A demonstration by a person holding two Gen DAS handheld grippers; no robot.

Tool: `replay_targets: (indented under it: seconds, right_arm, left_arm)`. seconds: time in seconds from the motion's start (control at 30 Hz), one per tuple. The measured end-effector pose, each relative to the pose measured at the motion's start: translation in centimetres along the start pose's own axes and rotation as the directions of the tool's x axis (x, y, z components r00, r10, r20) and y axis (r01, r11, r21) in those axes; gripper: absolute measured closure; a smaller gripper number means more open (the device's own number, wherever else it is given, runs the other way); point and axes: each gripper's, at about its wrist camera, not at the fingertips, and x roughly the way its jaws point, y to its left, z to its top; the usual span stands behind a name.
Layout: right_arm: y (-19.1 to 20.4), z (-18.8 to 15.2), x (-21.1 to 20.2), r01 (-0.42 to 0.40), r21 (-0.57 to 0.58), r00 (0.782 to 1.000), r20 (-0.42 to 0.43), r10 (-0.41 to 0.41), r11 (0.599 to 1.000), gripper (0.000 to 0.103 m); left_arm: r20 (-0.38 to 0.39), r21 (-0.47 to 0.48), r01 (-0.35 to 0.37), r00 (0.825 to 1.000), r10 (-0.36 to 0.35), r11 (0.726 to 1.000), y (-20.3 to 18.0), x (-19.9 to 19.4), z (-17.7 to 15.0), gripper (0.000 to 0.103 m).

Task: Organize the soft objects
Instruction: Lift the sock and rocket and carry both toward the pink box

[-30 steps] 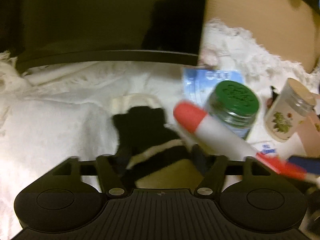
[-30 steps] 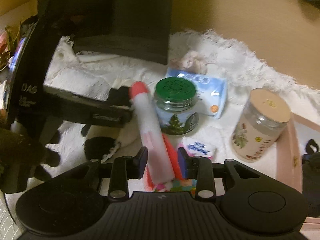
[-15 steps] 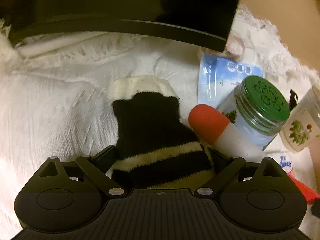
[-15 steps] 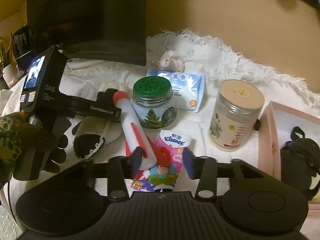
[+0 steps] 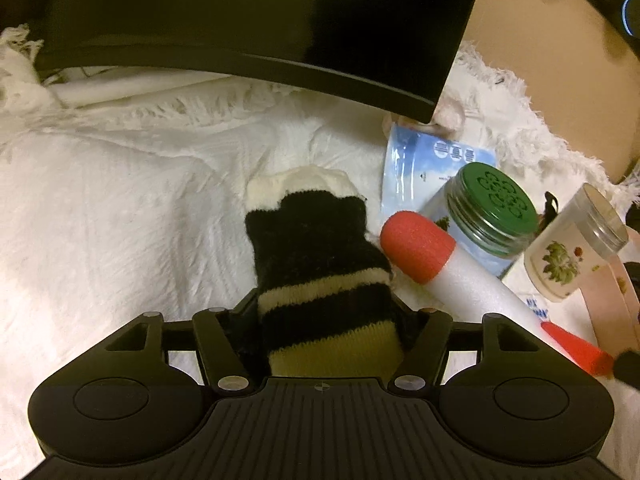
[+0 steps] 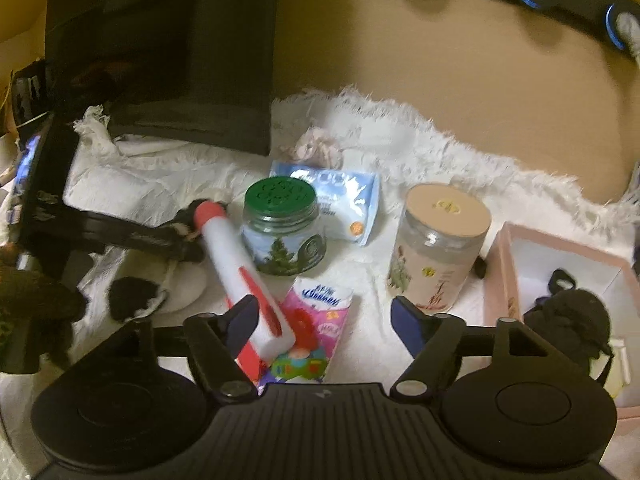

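Observation:
A black sock with cream stripes (image 5: 316,256) lies on the white cloth (image 5: 100,220). Its near end sits between the fingers of my left gripper (image 5: 326,308); the jaws are closing and the pads press its sides. Right beside the sock rests a white foam rocket with a red nose (image 5: 460,276). In the right wrist view the rocket (image 6: 236,256) lies flat, its finned tail just inside the left finger of my right gripper (image 6: 324,308). Those jaws are opening and grip nothing.
Behind the rocket stand a green-lidded jar (image 6: 280,224) and a beige-lidded jar (image 6: 440,248). A pink tissue pack (image 6: 316,328) and a blue pouch (image 6: 344,196) lie flat. A pink box (image 6: 504,272) at right holds a black item (image 6: 568,320). A black case (image 5: 240,20) blocks the back.
My right gripper released the foam rocket and widened its jaws; the rocket now lies on the cloth. My left gripper spread around the sock, then narrowed onto it.

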Motion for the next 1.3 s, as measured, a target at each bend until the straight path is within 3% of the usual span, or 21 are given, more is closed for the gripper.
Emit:
replay_targets:
  seconds: [0.13, 0.47, 0.6, 0.73, 0.87, 0.9, 0.97, 1.07, 1.1, 1.13, 1.3]
  right_arm:
    - [0.1, 0.1, -0.2, -0.007, -0.022, 1.000, 0.015, 0.007, 1.000, 0.026]
    - [2.9, 1.5, 1.2, -0.137, -0.170, 0.991, -0.036, 0.132, 0.976, 0.026]
    - [3.6, 1.8, 2.5, -0.183, -0.175, 0.982, -0.073, 0.173, 0.967, 0.026]
    - [4.7, 2.0, 4.7, -0.243, -0.182, 0.966, -0.132, 0.221, 0.953, 0.026]
    - [6.1, 1.9, 6.4, -0.362, -0.225, 0.925, -0.208, 0.319, 0.905, 0.027]
    - [6.5, 1.8, 7.0, -0.386, -0.228, 0.912, -0.237, 0.333, 0.894, 0.028]
    - [7.2, 1.5, 8.0, -0.430, -0.214, 0.883, -0.302, 0.359, 0.877, 0.048]
    - [8.5, 0.9, 8.5, -0.476, -0.215, 0.852, -0.355, 0.386, 0.853, 0.059]
    - [9.0, 0.7, 8.4, -0.481, -0.230, 0.850, -0.359, 0.386, 0.846, 0.064]
    - [9.6, 0.6, 8.3, -0.479, -0.254, 0.853, -0.362, 0.377, 0.840, 0.076]
    - [10.5, 1.4, 7.8, -0.444, -0.254, 0.873, -0.338, 0.351, 0.859, 0.076]
  left_arm:
    - [0.026, -0.039, 0.010, 1.000, -0.009, 0.999, 1.3, -2.3, -1.1, 0.036]
    - [0.137, -0.163, 0.001, 0.990, 0.022, 0.987, 5.2, -8.3, -1.2, 0.036]
    - [0.160, -0.202, 0.004, 0.987, 0.029, 0.979, 6.1, -10.0, -2.1, 0.036]
    - [0.159, -0.244, 0.002, 0.987, 0.038, 0.970, 7.2, -11.2, -2.8, 0.036]
    - [0.151, -0.250, -0.009, 0.987, 0.048, 0.968, 7.5, -12.1, -3.6, 0.036]
    - [0.151, -0.250, -0.014, 0.987, 0.054, 0.968, 7.5, -12.3, -3.7, 0.036]
    - [0.150, -0.251, -0.026, 0.986, 0.066, 0.968, 7.8, -12.7, -3.8, 0.036]
    - [0.153, -0.249, -0.044, 0.985, 0.084, 0.968, 8.4, -13.1, -3.5, 0.036]
    - [0.154, -0.247, -0.048, 0.984, 0.088, 0.968, 8.5, -13.1, -3.3, 0.036]
    - [0.153, -0.244, -0.052, 0.984, 0.092, 0.968, 8.6, -13.1, -3.1, 0.036]
    - [0.144, -0.219, -0.073, 0.984, 0.107, 0.973, 9.0, -12.1, -1.6, 0.036]
